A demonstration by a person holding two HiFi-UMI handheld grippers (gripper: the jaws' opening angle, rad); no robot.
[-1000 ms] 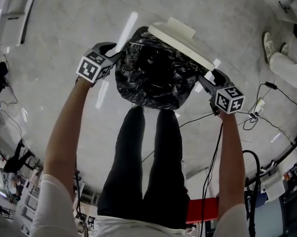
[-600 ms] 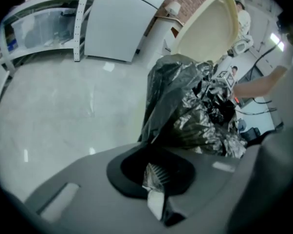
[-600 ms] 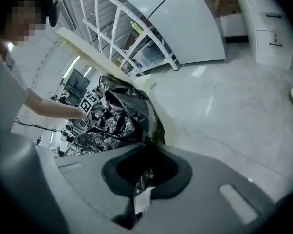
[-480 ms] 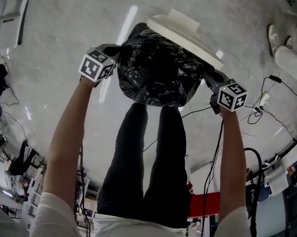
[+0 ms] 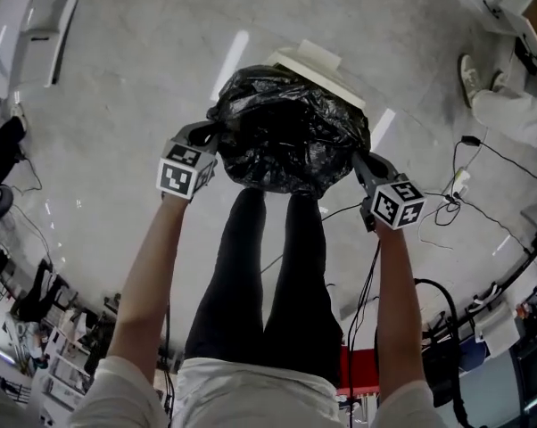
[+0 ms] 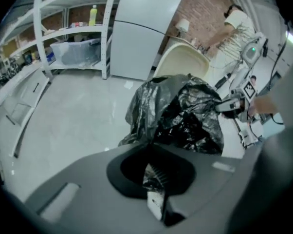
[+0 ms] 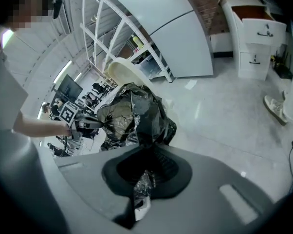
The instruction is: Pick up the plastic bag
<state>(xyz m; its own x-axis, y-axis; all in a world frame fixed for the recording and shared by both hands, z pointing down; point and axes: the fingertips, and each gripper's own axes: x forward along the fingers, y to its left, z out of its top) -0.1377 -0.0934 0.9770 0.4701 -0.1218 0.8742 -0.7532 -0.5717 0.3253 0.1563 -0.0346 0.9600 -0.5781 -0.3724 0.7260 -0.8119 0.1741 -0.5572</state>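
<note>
Black bag (image 5: 291,141): thin crinkly film, soft, slippery, probably light but bulky. It could tear if yanked, so bunched edges are the best hold. The left tool (image 5: 208,137) is clamped on film at its left edge, the right tool (image 5: 358,161) at its right edge. The bag hangs between them above the floor (image 5: 117,78).

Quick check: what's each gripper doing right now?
Left gripper: closed on the black plastic bag.
Right gripper: closed on the same bag's opposite side.
</note>
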